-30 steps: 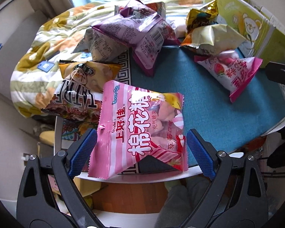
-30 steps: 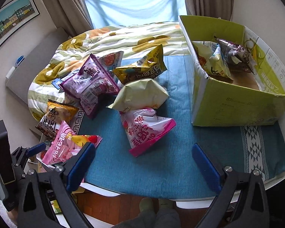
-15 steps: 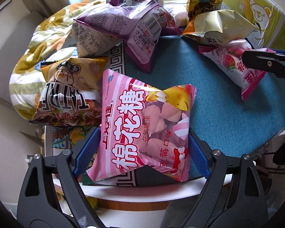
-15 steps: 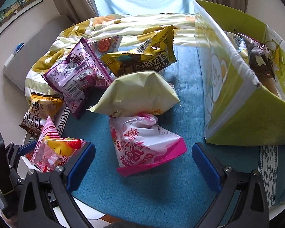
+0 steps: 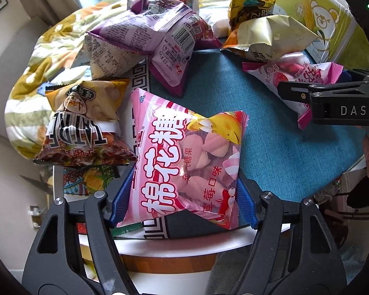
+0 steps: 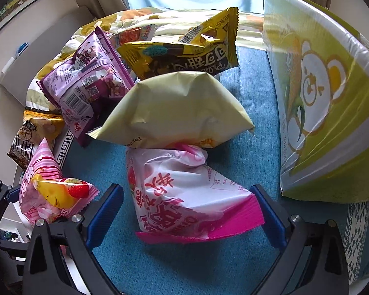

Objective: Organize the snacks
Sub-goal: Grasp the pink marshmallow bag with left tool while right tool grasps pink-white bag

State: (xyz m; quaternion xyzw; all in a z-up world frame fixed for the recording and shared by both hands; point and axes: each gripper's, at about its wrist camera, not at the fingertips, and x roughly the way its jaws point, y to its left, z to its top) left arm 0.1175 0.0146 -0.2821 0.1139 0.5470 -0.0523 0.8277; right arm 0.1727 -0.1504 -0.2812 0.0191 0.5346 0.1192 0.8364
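A pink striped marshmallow bag (image 5: 184, 157) lies at the near edge of the table. My left gripper (image 5: 183, 201) has it between the jaws, which are closing. Both blue pads (image 5: 120, 196) press on the bag's sides and it buckles upward. The same bag shows at the left of the right wrist view (image 6: 49, 191). A white and magenta strawberry bag (image 6: 184, 191) lies on the teal cloth (image 6: 253, 73). My right gripper (image 6: 187, 213) stands open astride its near end, with a gap at the left pad.
A green and yellow carton (image 6: 332, 98) stands at the right. Beyond the strawberry bag lie a pale yellow bag (image 6: 174, 108), a yellow and black bag (image 6: 184, 51) and a purple bag (image 6: 86, 83). A brown crisp bag (image 5: 83, 127) lies left of the marshmallow bag. The white table rim (image 5: 184, 245) is near.
The left jaws have closed in onto the marshmallow bag, which has buckled. The right gripper has come down and forward, and now straddles the strawberry bag.
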